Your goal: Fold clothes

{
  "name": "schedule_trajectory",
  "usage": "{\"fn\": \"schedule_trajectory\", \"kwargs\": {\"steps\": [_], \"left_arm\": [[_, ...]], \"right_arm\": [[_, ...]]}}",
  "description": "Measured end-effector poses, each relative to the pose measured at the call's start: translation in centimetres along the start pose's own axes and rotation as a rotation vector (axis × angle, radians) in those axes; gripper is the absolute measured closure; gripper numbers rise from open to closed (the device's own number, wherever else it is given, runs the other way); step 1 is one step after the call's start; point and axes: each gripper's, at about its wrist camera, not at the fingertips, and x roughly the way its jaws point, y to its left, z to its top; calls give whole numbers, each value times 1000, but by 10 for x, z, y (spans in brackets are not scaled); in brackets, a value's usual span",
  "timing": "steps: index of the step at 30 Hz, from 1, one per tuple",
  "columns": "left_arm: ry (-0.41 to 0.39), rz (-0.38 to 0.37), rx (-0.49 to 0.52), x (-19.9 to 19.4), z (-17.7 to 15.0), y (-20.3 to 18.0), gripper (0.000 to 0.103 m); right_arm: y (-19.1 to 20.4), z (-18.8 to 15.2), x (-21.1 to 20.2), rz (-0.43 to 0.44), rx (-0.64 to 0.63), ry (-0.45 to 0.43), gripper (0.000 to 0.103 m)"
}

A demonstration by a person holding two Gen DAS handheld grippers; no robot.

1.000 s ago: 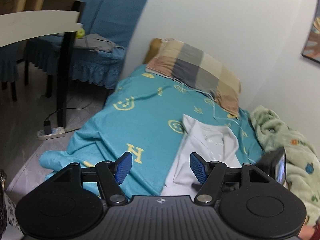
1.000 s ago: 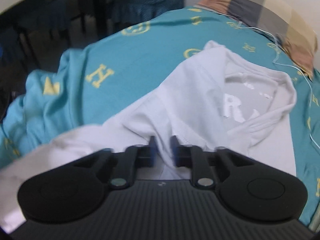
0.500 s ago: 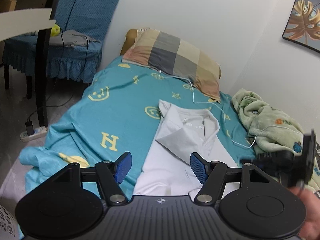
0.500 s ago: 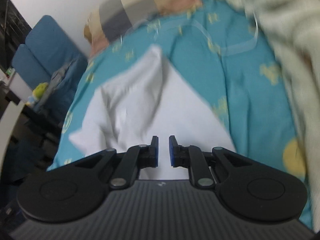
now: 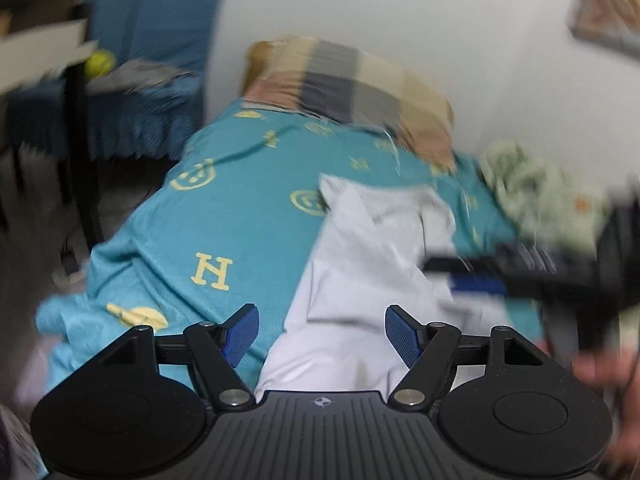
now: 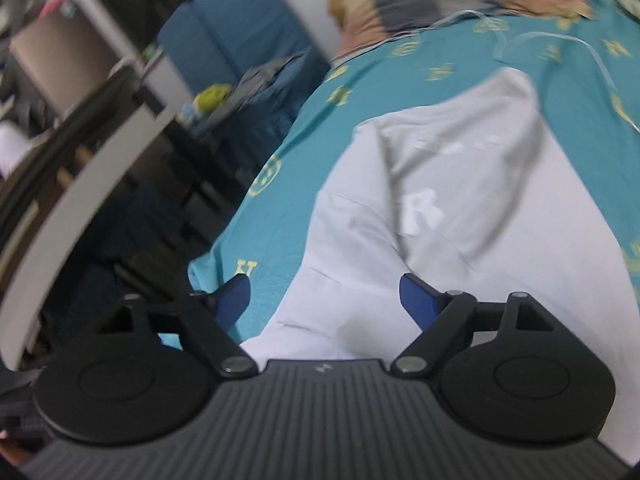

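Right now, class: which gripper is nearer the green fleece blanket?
Right. The right gripper reaches over the white shirt beside the green fleece blanket; the left gripper hangs over the shirt's other edge.

Left tool [image 5: 322,330]: black body, ribbed grey centre plate, small round emblem, two round side discs, silver pivot screws, blue ridged pads [image 5: 401,335]. Right tool [image 6: 327,298]: same black build, ribbed plate, silver screws, blue pads [image 6: 417,298]. Bare hand [image 5: 600,368] at right edge, blurred.
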Motion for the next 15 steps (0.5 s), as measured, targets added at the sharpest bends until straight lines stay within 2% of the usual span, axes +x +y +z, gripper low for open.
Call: {"fn": "schedule_trajectory", "kwargs": {"steps": [3, 6, 9, 11, 13, 14, 15], "left_arm": [[60, -49, 98, 9, -7, -15, 29], [82, -66, 164, 14, -14, -24, 29], [111, -98, 173, 17, -18, -23, 29], [128, -113, 192, 18, -22, -24, 29], [133, -121, 218, 20, -26, -26, 29], [136, -125, 228, 21, -28, -26, 29], [136, -127, 232, 22, -29, -27, 29]], "right_arm": [[17, 9, 28, 13, -140, 78, 20], [34, 16, 55, 23, -270, 169, 20], [56, 12, 81, 0, -418, 259, 21], [67, 5, 100, -69, -519, 323, 21], [74, -3, 115, -139, -594, 367, 32], [77, -6, 120, -170, -625, 379, 46], [79, -9, 119, -196, -647, 365, 69]]}}
